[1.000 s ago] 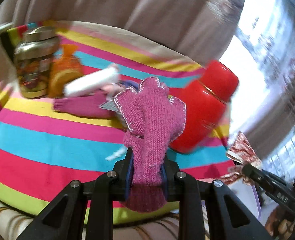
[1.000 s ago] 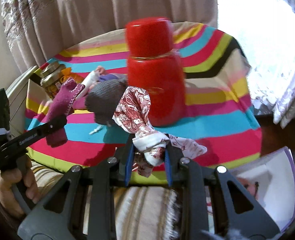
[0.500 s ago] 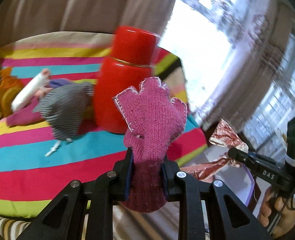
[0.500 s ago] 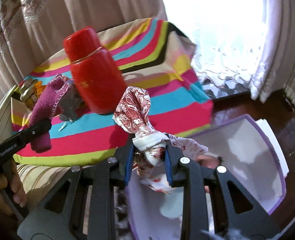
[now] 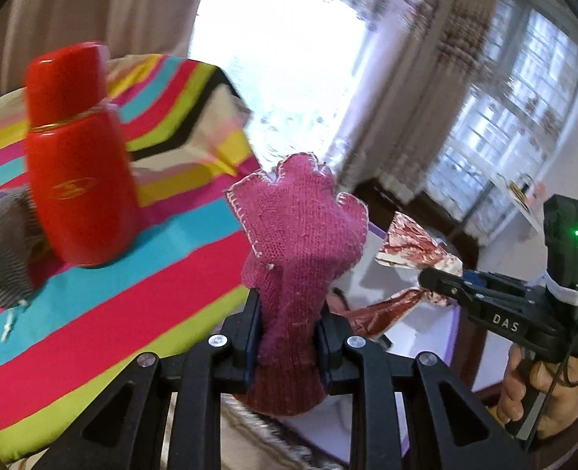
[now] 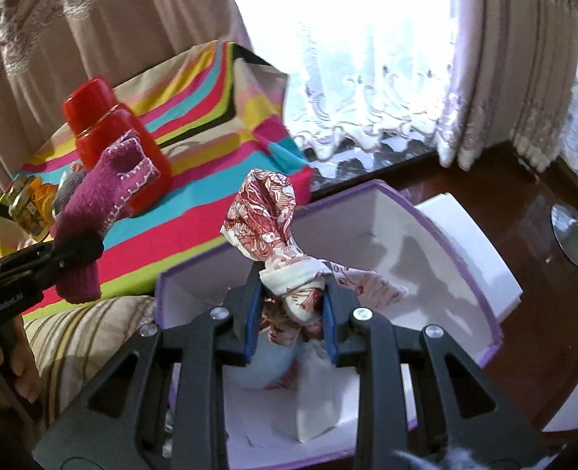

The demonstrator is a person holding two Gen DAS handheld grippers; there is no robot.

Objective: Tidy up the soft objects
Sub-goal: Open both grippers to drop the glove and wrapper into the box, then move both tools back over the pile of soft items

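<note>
My left gripper (image 5: 289,329) is shut on a magenta knitted glove (image 5: 300,235) that stands upright between its jaws, held in the air past the table's right edge. The glove also shows in the right wrist view (image 6: 105,192). My right gripper (image 6: 291,313) is shut on a red-and-white patterned cloth (image 6: 265,215) and holds it over an open white box with purple rim (image 6: 406,203). The cloth (image 5: 410,243) and right gripper (image 5: 430,278) also show at the right of the left wrist view. Something light blue lies in the box (image 6: 265,364).
A red flask (image 5: 73,156) stands on the striped tablecloth (image 5: 132,293). A grey striped soft item (image 5: 3,243) lies left of it. Jars (image 6: 26,203) stand at the table's far side. The box sits on a dark wooden floor (image 6: 543,274) beside a striped cushion (image 6: 85,344).
Both grippers have swung right, away from the table, carrying the glove and the cloth. The right gripper now hangs over the open box.
</note>
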